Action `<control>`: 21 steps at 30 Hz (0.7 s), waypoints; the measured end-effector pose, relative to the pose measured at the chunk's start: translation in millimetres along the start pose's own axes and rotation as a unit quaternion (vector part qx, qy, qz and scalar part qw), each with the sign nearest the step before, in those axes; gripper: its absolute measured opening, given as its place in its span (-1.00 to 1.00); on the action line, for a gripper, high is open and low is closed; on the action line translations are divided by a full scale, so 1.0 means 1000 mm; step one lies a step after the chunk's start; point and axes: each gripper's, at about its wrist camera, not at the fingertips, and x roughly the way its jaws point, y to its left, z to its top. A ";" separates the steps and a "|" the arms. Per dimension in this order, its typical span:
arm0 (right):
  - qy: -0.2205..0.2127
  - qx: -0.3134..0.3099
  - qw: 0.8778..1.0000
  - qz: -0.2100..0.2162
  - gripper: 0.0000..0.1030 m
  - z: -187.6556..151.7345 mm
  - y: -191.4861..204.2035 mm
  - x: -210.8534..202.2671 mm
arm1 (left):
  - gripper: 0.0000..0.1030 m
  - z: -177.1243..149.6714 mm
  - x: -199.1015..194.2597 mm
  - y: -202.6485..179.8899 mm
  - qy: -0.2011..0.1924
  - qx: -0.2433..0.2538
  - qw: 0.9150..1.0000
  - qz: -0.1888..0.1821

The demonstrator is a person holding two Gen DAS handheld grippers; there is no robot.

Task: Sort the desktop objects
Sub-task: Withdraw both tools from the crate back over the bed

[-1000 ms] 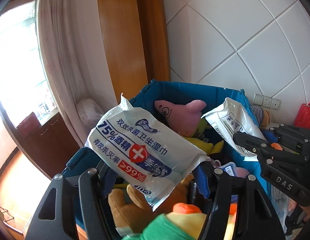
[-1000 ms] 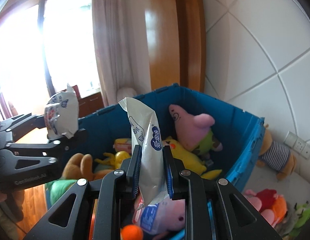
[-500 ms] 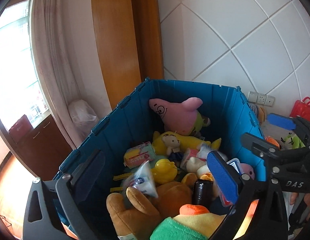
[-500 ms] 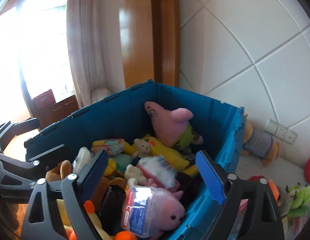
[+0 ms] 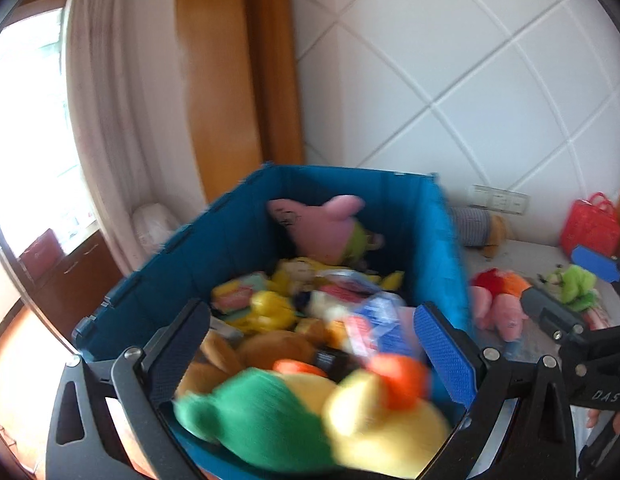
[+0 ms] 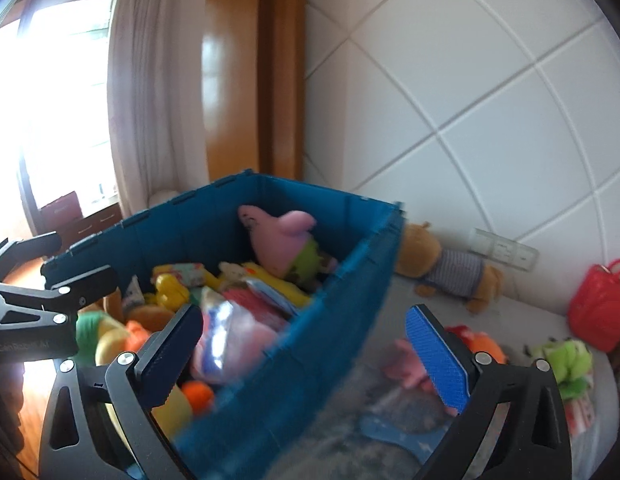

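Left wrist view: the left gripper is standing spread wide with nothing between its pads, hanging over the deep blue plastic crate. The crate is filling up with soft toys, a pink star-shaped plush leaning at the far wall. A second ago a white wet-wipe packet was pinched in these tongs; it is gone from them now, so that item looks sorted. To the right, beyond the crate wall, a pink pig plush and a green frog plush are waiting on the white tabletop.

Right wrist view: the right gripper is finishing its opening, empty, straddling the crate's near wall; its own packet, clamped a second ago, is no longer between the pads. A brown bear in a striped shirt and a red plastic basket are lying farther right, unsorted, so several pickups remain, I judge.
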 end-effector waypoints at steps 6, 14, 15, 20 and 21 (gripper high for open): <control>0.003 0.026 0.999 -0.032 0.99 -0.045 -0.064 -0.062 | 1.00 -0.026 -0.032 -0.072 -0.004 0.011 0.999 -0.037; 0.029 0.067 0.994 -0.084 1.00 -0.119 -0.141 -0.135 | 1.00 -0.082 -0.070 -0.169 0.015 0.032 0.998 -0.045; 0.036 0.072 0.992 -0.093 0.99 -0.129 -0.149 -0.141 | 1.00 -0.088 -0.073 -0.177 0.019 0.036 0.998 -0.052; 0.061 0.091 0.987 -0.120 0.99 -0.167 -0.174 -0.165 | 1.00 -0.115 -0.087 -0.215 0.043 0.051 0.992 -0.103; 0.062 0.094 0.985 -0.127 0.99 -0.173 -0.176 -0.173 | 1.00 -0.120 -0.090 -0.220 0.047 0.052 0.991 -0.112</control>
